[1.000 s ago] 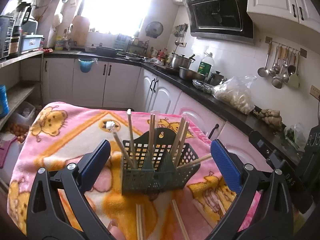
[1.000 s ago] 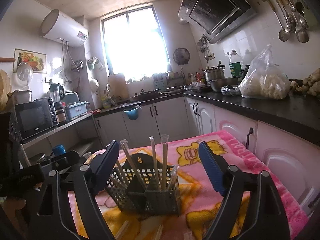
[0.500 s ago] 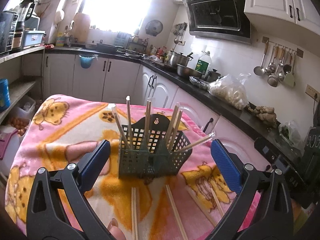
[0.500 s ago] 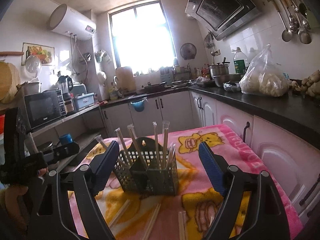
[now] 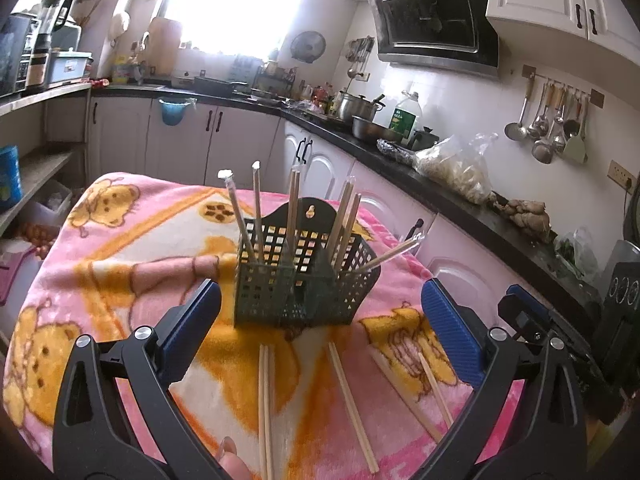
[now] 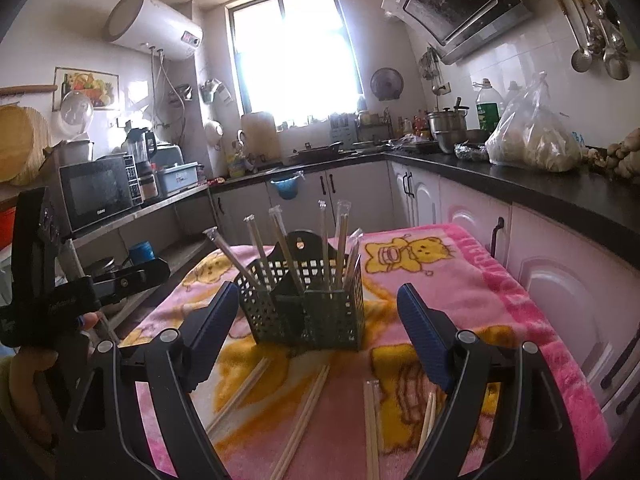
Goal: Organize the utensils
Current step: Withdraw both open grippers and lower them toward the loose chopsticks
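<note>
Both my left gripper (image 5: 320, 326) and right gripper (image 6: 316, 322) hang with jaws wide and empty before the basket (image 5: 302, 274), so next I must pick a loose chopstick (image 5: 352, 390) off the blanket (image 5: 120, 248).

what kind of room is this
A home kitchen, by the look of it: a range hood over a black counter with pots, ladles hanging on a wall rail, and a microwave. The work happens on a pink blanket holding a chopstick basket.
</note>
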Demonstrator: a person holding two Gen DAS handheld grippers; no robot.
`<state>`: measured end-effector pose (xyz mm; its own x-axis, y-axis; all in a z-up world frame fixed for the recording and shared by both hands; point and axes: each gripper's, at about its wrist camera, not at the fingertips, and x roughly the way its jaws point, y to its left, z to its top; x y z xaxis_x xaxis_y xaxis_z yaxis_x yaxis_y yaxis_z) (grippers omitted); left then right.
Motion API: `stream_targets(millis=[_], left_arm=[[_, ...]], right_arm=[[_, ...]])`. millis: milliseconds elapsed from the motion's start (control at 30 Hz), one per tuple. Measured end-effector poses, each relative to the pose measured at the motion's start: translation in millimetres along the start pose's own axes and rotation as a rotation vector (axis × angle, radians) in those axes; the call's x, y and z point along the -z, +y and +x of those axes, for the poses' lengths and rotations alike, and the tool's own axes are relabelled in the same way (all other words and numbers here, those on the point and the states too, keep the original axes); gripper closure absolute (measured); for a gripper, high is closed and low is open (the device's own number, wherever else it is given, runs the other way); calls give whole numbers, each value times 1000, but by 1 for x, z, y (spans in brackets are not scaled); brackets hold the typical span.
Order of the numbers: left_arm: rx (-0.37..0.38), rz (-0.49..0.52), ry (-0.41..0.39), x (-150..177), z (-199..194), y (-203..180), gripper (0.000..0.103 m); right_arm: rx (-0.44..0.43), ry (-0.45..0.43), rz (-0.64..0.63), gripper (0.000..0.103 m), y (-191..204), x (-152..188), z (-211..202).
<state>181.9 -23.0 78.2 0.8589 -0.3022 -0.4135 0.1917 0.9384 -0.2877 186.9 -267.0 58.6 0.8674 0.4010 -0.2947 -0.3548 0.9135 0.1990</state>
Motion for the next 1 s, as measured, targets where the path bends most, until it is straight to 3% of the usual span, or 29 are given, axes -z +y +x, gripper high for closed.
stream_targets(millis=[1000], left_arm=[[-49, 28, 149, 62, 14, 15, 11]], right_arm=[[-2, 154, -40, 24, -11, 48, 6]])
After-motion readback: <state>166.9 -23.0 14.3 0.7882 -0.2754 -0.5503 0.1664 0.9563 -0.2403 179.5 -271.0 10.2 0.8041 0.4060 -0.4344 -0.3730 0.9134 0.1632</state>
